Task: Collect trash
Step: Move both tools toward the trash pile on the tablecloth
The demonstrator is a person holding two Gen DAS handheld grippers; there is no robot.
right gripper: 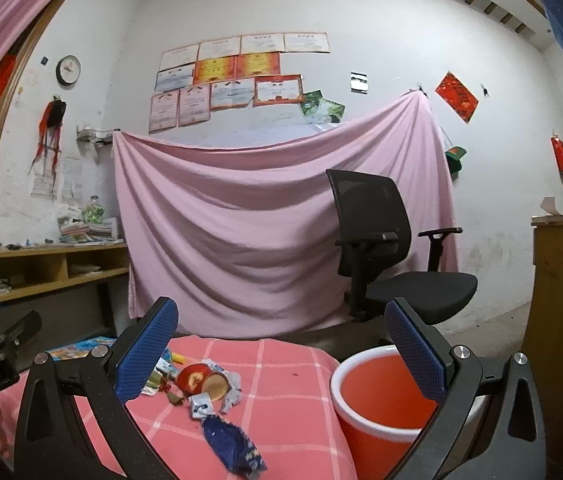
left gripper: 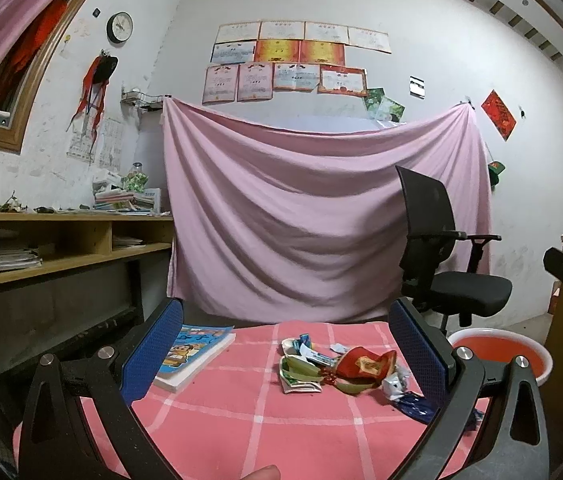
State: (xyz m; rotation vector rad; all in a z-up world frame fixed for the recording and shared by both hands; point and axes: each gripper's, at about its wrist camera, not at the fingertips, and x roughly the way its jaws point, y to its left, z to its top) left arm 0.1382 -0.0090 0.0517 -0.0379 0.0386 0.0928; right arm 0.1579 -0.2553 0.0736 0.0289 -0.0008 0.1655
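Honestly, the biggest thing to watch here is the red bucket [right gripper: 381, 400], since it sits just off the edge of the worktop [right gripper: 281, 400] with its open mouth up, and everything below is placed relative to it. The worktop wears a pink checked cloth, and if a claw drags instead of lifting, I'd guess that cloth bunches up and shoves the whole trash pile [left gripper: 321, 364] around. The children's book [left gripper: 189, 356] lies on the far side of the pile from the bucket, so it's probably safe, though a sloppy sweep could catch it. The red round tin [right gripper: 201, 380] in the middle of the pile lies tipped on its side, its open end facing roughly toward the bucket, and being round it could roll off the edge if nudged. The dark blue wrapper [right gripper: 233, 448] is the piece nearest the bucket; its long axis runs from the pile toward the near edge of the worktop, slanting a bit bucket-ward, and it's crinkly and thin, so a pinch across the narrow way looks easier than one end-on. The smaller scraps around the tin are light enough to flutter short of the bucket's rim. Both claws are spread wide with nothing between them: the left claw [left gripper: 281, 356] frames the pile, and the right claw [right gripper: 281, 356] straddles the wrapper and the bucket.
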